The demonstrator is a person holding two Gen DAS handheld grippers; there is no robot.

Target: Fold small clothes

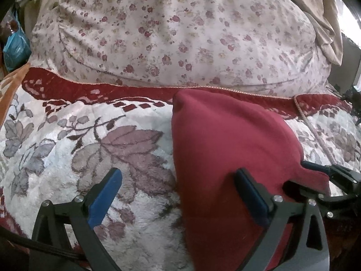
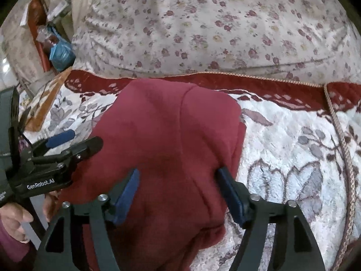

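Note:
A dark red fleece garment (image 1: 227, 149) lies folded on the floral bed blanket (image 1: 67, 140); it also shows in the right wrist view (image 2: 164, 140). My left gripper (image 1: 178, 180) is open, its right finger over the garment's left part and its left finger over the blanket. My right gripper (image 2: 178, 180) is open, both blue fingers low over the garment's near part. The right gripper's tip (image 1: 315, 167) shows at the garment's right edge in the left wrist view. The left gripper (image 2: 67, 142) shows at the garment's left edge in the right wrist view.
A large floral pillow or duvet (image 1: 180, 33) rises behind the blanket's red border (image 1: 112, 90). A beige cloth (image 1: 325, 22) hangs at the back right. A blue bag (image 2: 61, 54) and clutter sit off the bed's left. A cord trim (image 2: 343, 149) runs down the blanket's right.

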